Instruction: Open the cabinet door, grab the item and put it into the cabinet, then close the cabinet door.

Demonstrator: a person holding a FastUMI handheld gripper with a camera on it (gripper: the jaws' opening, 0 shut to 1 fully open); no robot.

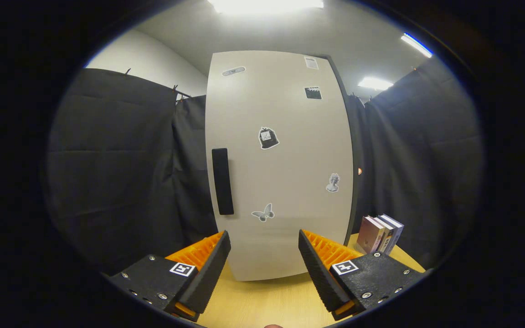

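1. The tall pale-beige cabinet [280, 159] stands upright on the light wooden tabletop [267, 305], its door closed.
2. A black vertical bar handle [223, 181] sits near the cabinet door's left edge; small grey stickers [268, 137] dot the door.
3. The gripper [265, 262] is released, fingers wide apart with nothing between them, just before the cabinet's base.
4. Upright books [381, 233], the item, stand just right of the cabinet.

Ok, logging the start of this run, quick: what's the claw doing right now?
Claw: open, holding nothing, fingers spread in front of the closed cabinet door, above the table.
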